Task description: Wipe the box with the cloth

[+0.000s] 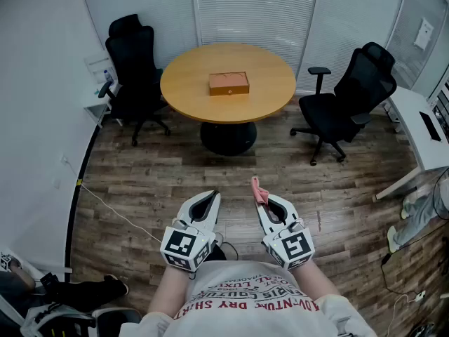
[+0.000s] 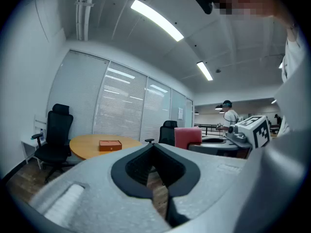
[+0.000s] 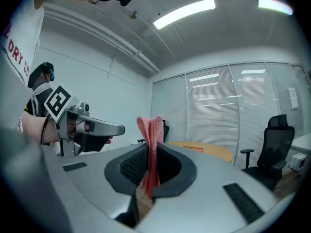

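An orange-brown box (image 1: pixel 229 83) lies near the middle of a round wooden table (image 1: pixel 189 97), far ahead of me; it also shows small in the left gripper view as the box (image 2: pixel 110 144). My right gripper (image 1: pixel 264 197) is shut on a pink cloth (image 1: pixel 259 190), which stands up between its jaws as the cloth (image 3: pixel 151 144). My left gripper (image 1: pixel 215 194) is held beside it with its jaws closed and nothing in them. Both grippers are close to my body, well short of the table.
Black office chairs stand left (image 1: pixel 132 65) and right (image 1: pixel 349 104) of the table. A white desk (image 1: pixel 421 132) is at the right edge, a small white stand (image 1: pixel 98 93) at the left. Wood floor (image 1: pixel 175 181) lies between me and the table. Another person (image 2: pixel 228 116) stands far off.
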